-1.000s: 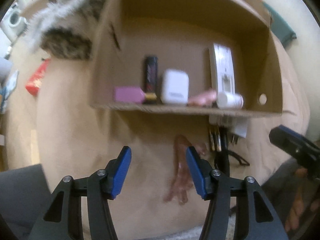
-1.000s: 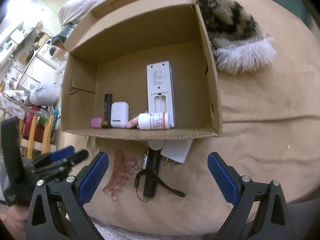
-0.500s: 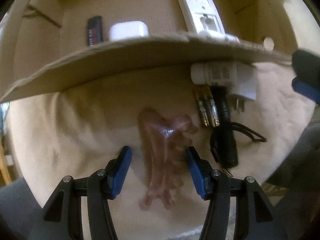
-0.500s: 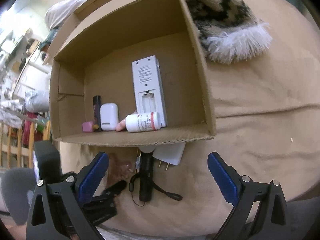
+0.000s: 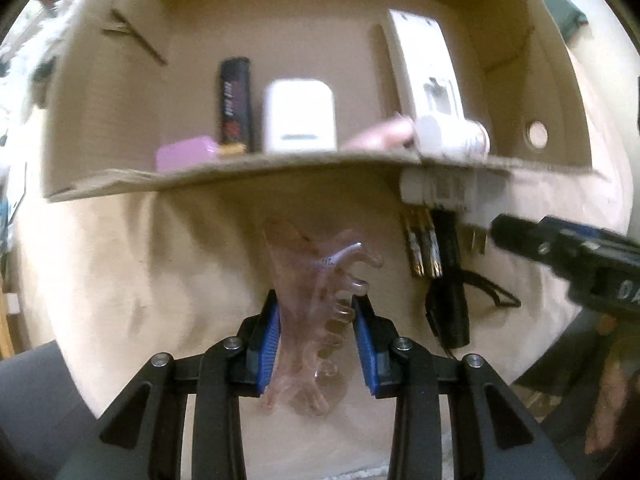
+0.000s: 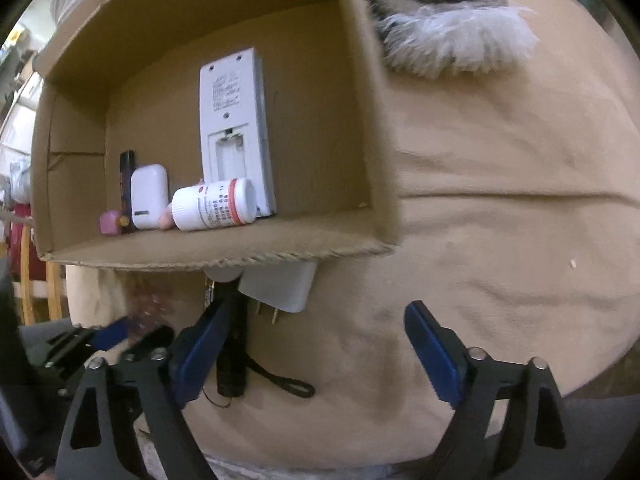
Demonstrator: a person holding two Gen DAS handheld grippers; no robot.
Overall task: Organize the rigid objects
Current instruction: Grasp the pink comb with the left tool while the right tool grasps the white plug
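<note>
A tan blanket [image 6: 500,240] covers the surface, with a furry black-and-white throw [image 6: 440,32] lying at its far edge beside an open cardboard box [image 6: 360,120]. Inside the box, lined up along the near wall, are a small pink case [image 5: 184,156], a black tube [image 5: 235,100], a white earbud case [image 5: 300,120], a white pill bottle with a red band [image 6: 216,208] lying on its side, and a white remote [image 6: 234,128] lying back-up with its battery bay uncovered. Outside the box, against its near wall, sit a white plug adapter [image 6: 280,288], two batteries [image 5: 422,248] and a black flashlight [image 5: 450,280] with a wrist strap. The left gripper [image 5: 316,340] points down at a translucent pink toe separator [image 5: 316,300] lying on the blanket; its jaws have just been closing, and the blue pads now stand on either side of the separator's narrow middle, close against it, though whether they actually press on it cannot be told. The right gripper [image 6: 312,352] hangs over the flashlight with its jaws wide apart, having just closed a little; the flashlight lies just inside its left finger [image 6: 200,352], untouched by the other.
</note>
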